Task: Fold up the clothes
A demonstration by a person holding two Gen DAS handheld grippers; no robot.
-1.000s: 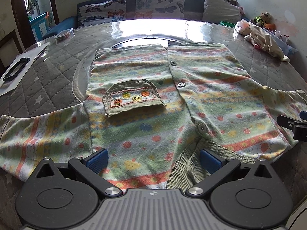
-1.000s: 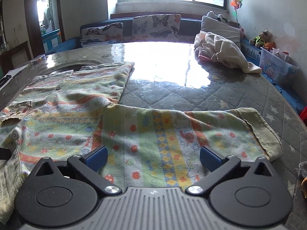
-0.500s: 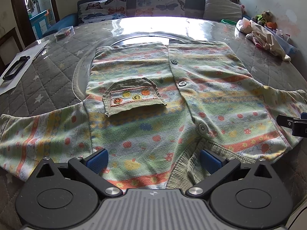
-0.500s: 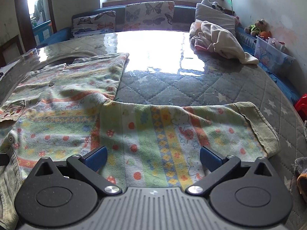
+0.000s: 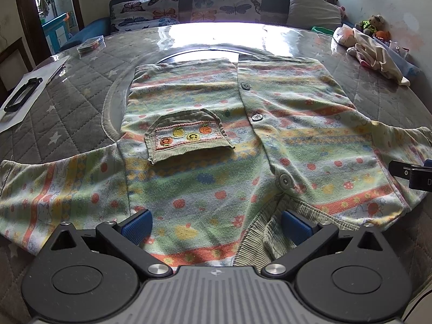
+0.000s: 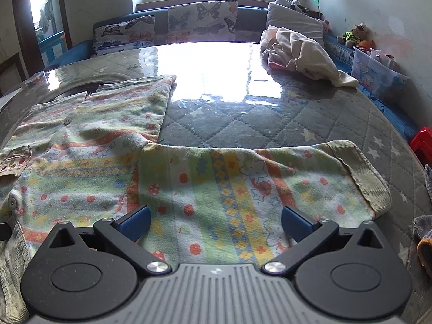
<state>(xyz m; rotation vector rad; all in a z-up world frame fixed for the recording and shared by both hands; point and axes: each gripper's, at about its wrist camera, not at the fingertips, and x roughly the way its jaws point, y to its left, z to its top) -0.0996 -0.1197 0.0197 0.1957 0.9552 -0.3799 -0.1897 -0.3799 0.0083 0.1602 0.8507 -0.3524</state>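
Observation:
A striped, dotted child's cardigan (image 5: 205,167) lies flat and buttoned on the quilted table, with a small pocket (image 5: 186,137) on its chest. My left gripper (image 5: 216,225) is open over the collar end near the ribbed neckline (image 5: 264,232). My right gripper (image 6: 216,224) is open over the cardigan's right sleeve (image 6: 243,178), which lies spread out to the side with its ribbed cuff (image 6: 361,172) at the right. The tip of the right gripper shows at the right edge of the left wrist view (image 5: 410,172). The left sleeve (image 5: 54,186) lies spread to the left.
A heap of cream clothes (image 6: 302,56) lies at the table's far right. A white sheet with a black handle (image 5: 21,97) and a small clear box (image 5: 90,46) sit at the far left. A sofa with butterfly cushions (image 6: 199,21) stands behind the table.
Both views have shifted slightly, with the grippers edging forward over the cardigan. The garment has not moved and both grippers stay open.

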